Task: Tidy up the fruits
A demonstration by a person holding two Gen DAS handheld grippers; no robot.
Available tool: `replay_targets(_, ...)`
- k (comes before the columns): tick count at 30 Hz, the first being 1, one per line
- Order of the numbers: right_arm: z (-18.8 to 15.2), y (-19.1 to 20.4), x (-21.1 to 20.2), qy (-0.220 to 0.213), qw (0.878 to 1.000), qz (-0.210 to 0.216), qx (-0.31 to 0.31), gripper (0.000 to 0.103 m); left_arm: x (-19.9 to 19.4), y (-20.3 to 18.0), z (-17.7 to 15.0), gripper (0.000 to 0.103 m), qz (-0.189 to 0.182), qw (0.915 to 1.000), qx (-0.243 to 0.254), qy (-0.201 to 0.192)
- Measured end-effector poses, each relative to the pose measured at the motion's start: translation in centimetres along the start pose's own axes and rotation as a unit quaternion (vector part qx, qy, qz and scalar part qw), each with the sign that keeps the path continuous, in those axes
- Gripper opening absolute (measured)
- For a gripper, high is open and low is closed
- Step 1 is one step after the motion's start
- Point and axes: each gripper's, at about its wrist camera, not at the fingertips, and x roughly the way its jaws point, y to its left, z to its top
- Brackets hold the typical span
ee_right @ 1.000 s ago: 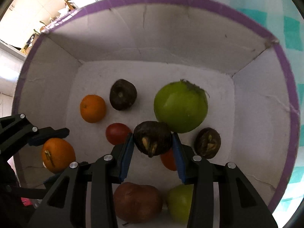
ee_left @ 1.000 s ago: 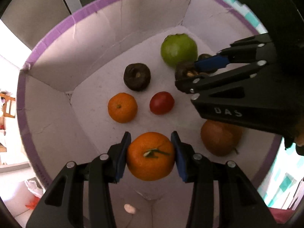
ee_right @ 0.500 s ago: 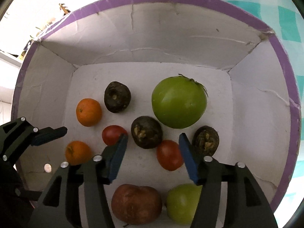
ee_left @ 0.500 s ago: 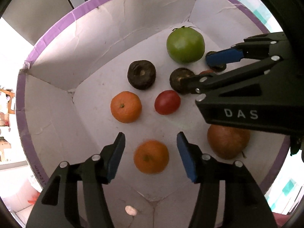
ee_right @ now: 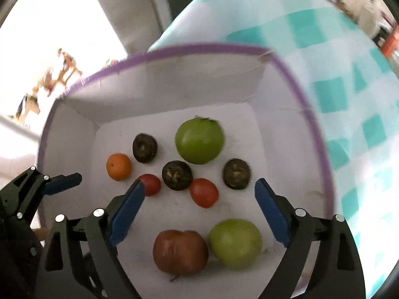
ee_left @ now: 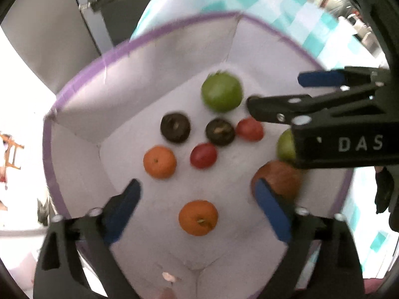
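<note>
Inside white box (ee_right: 174, 84) on checked table (ee_right: 336, 49): oranges (ee_left: 198, 218), tomatoes (ee_right: 204, 192), dark fruits (ee_right: 177, 175), green fruit (ee_right: 198, 140). Left tool (ee_left: 197, 206) and right tool (ee_right: 199, 209) above, pointing steeply down, opening wide, gripping nothing.

Bare box floor (ee_right: 259, 134) right of green tomato (ee_right: 199, 140), fruit crowding middle (walls all round)

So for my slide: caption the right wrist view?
Right gripper opening, empty, above nine fruits in a purple-rimmed box.
</note>
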Motion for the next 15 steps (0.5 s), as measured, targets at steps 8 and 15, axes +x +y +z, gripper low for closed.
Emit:
replay_targets(8,-2.6,-1.5,-6.1,-0.054,0.997,-0.021,0.044,0.087,-7.0,-0.2,0.6,0.101,0.053,0.9909,-0.013,-0.123)
replay_targets(15,-3.9,-1.2,-8.2,-0.078,0.994,-0.028,0.066,0.087,-10.1,-0.9,0.9,0.101,0.128,0.9836,-0.032,-0.123)
